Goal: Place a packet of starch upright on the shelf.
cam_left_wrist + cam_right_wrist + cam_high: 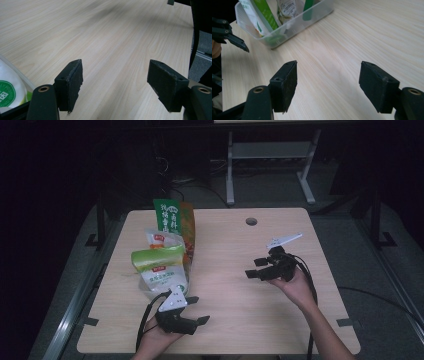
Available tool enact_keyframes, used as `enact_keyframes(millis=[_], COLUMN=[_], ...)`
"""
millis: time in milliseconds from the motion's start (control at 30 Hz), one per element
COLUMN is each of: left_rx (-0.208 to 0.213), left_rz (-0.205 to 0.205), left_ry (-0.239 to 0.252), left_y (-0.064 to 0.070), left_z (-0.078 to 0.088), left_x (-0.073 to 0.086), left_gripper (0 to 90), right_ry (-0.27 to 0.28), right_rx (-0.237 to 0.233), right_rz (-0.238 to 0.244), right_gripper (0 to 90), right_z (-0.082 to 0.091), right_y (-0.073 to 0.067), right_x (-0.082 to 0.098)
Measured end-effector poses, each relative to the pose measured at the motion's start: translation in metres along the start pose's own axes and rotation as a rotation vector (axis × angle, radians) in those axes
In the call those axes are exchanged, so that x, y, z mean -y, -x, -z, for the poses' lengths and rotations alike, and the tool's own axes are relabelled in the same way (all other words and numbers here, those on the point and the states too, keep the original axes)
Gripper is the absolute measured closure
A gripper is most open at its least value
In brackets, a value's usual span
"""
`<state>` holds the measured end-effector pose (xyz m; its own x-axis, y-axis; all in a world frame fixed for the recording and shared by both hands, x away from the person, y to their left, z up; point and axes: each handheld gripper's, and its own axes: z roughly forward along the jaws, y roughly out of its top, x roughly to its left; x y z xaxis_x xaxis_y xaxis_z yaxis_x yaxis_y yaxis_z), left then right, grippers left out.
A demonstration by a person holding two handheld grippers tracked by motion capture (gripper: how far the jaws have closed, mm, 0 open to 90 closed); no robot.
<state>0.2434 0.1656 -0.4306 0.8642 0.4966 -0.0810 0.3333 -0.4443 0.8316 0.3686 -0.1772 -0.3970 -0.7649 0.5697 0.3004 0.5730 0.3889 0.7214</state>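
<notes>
The right gripper (328, 85) and left gripper (115, 86) are being held spread, nothing between them. Snack bags (162, 267) are being kept upright in a clear plastic tub (294, 26) on the table (240, 310)

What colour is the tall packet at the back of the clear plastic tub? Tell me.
Green with white lettering, on the tall packet; clearest in the high view.

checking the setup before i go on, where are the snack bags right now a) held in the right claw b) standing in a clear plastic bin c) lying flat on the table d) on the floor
b, the snack bags stand upright inside the clear plastic bin on the left side of the table, and both claws are open with nothing between their jaws.
</notes>
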Motion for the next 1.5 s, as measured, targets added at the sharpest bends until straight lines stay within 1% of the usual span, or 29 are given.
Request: enact_keyframes(millis=[67,133,200,267,333,433,500,567,700,867,933,967,1100,1433,1500], left_rx=[-0.001,-0.002,-0.004,-0.006,-0.008,-0.01,-0.01,-0.008,-0.009,-0.006,-0.007,-0.008,-0.006,-0.007,-0.007], left_rz=[-0.001,-0.004,-0.002,0.004,0.004,0.0,0.002,0.007,0.002,0.0,-0.004,-0.014,-0.005,-0.004,-0.004], left_ry=[0.001,0.002,-0.004,0.004,0.006,0.007,0.009,0.01,0.006,0.005,-0.001,0.0,-0.001,-0.003,-0.003], left_y=[0.0,-0.001,-0.001,-0.001,-0.002,-0.002,-0.002,-0.002,-0.001,-0.002,-0.002,-0.002,-0.001,-0.001,-0.001], left_z=[0.0,0.0,0.001,0.001,0.001,0.001,0.001,0.0,0.0,0.001,0.001,0.001,0.0,0.0,0.0], left_x=[0.0,0.0,0.0,0.0,0.0,0.0,0.0,0.001,0.001,0.001,0.001,0.001,0.001,0.001,0.001], left_gripper=[28.3,28.3,28.2,28.2,28.2,28.2,28.2,28.1,28.1,28.0,28.0,28.0,28.0,28.0,28.0], right_ry=[0.003,-0.007,0.004,0.004,0.006,-0.001,0.015,0.014,0.012,0.023,0.017,0.022,0.023,0.03,0.031], right_rx=[0.004,0.007,0.013,0.015,0.02,0.024,0.029,0.032,0.037,0.042,0.044,0.046,0.046,0.053,0.053], right_rz=[-0.008,-0.02,-0.015,-0.027,-0.025,-0.039,-0.035,-0.038,-0.054,-0.075,-0.081,-0.079,-0.086,-0.101,-0.111], right_gripper=[30.1,29.0,29.3,29.2,29.1,28.7,28.9,28.8,28.6,28.4,28.3,28.3,28.2,27.9,27.8], right_z=[0.003,0.005,0.008,0.01,0.012,0.016,0.019,0.022,0.026,0.031,0.032,0.033,0.037,0.045,0.046], right_y=[0.002,0.003,0.004,0.005,0.006,0.008,0.008,0.009,0.01,0.013,0.013,0.013,0.013,0.011,0.011], right_x=[0.004,0.007,0.011,0.015,0.019,0.024,0.028,0.032,0.041,0.053,0.057,0.059,0.067,0.087,0.091])
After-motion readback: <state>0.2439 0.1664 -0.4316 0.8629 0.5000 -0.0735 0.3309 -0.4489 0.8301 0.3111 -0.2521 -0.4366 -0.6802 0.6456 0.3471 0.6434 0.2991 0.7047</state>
